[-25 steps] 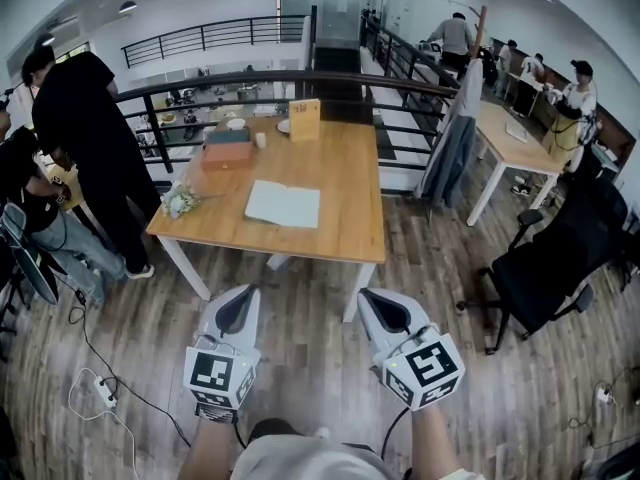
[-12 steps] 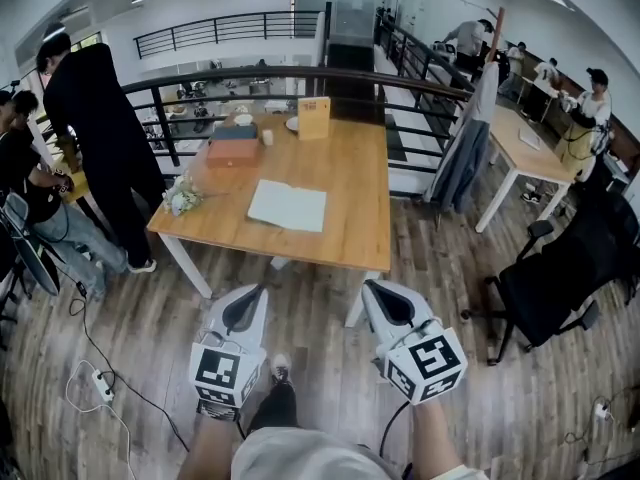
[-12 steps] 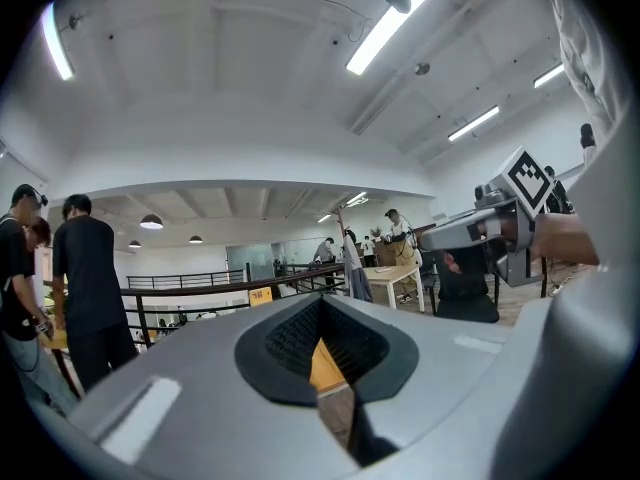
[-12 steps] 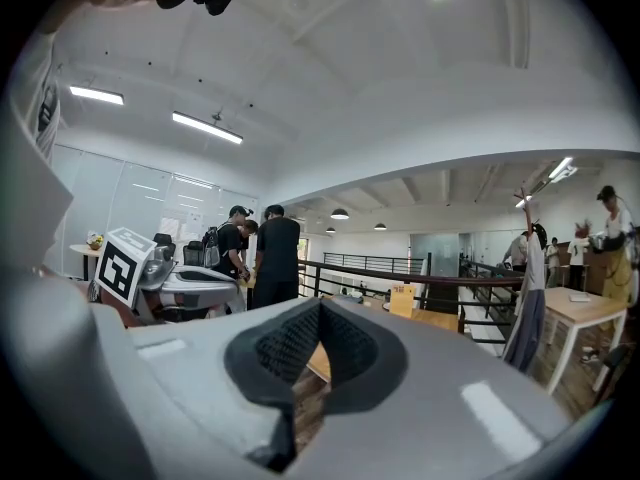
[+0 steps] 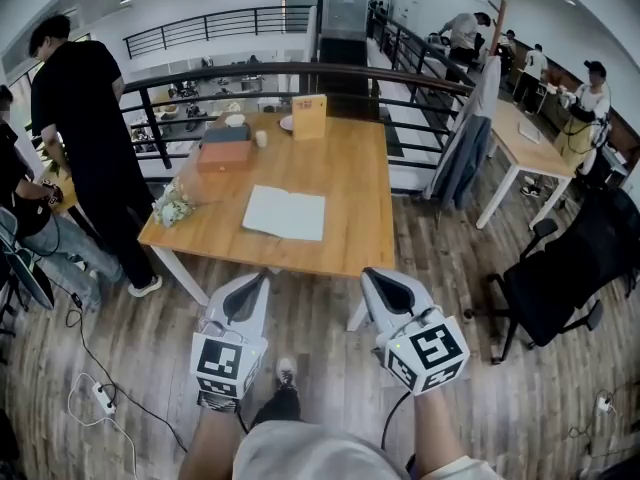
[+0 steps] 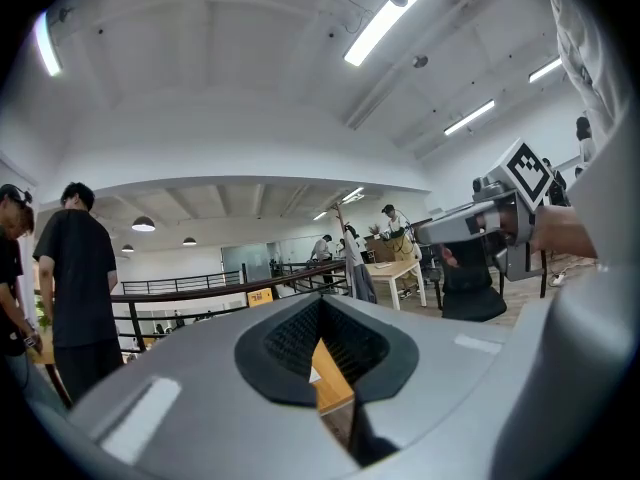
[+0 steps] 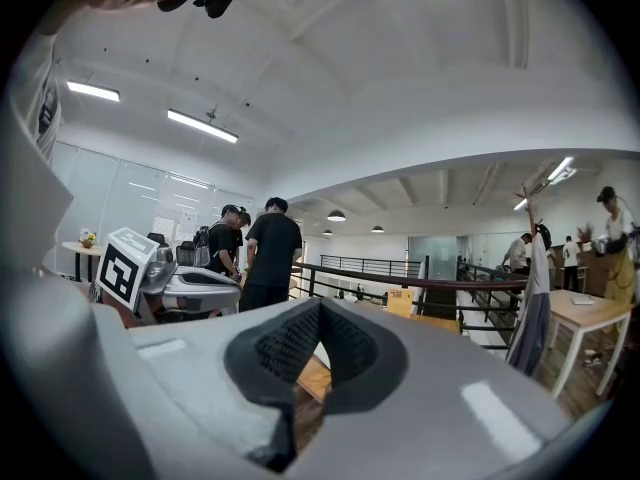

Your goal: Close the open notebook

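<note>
The open notebook [image 5: 285,213] lies flat with its white pages up on the wooden table [image 5: 350,183], near the table's front edge. Both grippers are held level in front of the table and short of it, over the wooden floor. My left gripper [image 5: 257,278] is shut with nothing in it, and its tip points at the table's front left part. My right gripper [image 5: 373,274] is also shut and empty, just off the front right corner. A strip of tabletop shows through the notch of the left gripper [image 6: 322,313] and of the right gripper [image 7: 318,313].
On the table stand a brown box [image 5: 225,154], a bunch of flowers [image 5: 172,208], a cup [image 5: 261,138] and a yellow sign [image 5: 308,116]. A person in black [image 5: 85,118] stands at its left. A railing [image 5: 300,73] runs behind, and a black chair [image 5: 565,268] is right.
Both grippers have moved forward towards the table, which now sits closer and larger in the head view. Their jaws stayed shut. The notebook has not moved.
</note>
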{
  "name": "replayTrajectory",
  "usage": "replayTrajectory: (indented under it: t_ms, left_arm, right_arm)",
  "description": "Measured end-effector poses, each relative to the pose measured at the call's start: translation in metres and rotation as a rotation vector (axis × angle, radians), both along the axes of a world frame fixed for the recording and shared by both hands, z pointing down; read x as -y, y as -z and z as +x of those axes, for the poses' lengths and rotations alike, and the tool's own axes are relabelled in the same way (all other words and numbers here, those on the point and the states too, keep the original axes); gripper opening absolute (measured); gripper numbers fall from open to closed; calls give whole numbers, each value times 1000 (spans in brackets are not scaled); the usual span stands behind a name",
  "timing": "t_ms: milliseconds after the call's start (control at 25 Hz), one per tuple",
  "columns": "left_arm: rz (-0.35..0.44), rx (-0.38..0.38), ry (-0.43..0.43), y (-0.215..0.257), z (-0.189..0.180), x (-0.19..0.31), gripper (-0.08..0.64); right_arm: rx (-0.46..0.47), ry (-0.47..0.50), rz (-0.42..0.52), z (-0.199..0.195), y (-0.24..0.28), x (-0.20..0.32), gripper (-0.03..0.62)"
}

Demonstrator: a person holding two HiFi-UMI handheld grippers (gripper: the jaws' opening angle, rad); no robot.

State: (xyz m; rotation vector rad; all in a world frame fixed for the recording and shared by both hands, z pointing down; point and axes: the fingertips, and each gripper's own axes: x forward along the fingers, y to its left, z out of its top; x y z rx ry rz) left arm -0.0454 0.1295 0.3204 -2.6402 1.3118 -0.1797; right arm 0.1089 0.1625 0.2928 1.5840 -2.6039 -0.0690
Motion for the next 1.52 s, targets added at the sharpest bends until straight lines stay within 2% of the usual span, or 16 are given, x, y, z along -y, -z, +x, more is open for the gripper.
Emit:
replayTrajectory:
  t_ms: [320, 680, 920, 1520]
  left_arm:
    - [-18, 21, 8, -9, -9, 63, 3]
    - [-37, 20, 13, -10, -22, 129, 3]
    - [-36, 38, 15, -8, -31, 170, 3]
    - [-108, 57, 4, -35, -53, 266, 6]
  right_arm:
    - [-24, 23, -20, -15, -6, 58, -2]
    - [-12, 63, -44, -33, -3, 125, -2]
    - [-2, 41, -54, -38, -1, 170, -2]
    - [0, 31, -84, -56, -20, 262, -2]
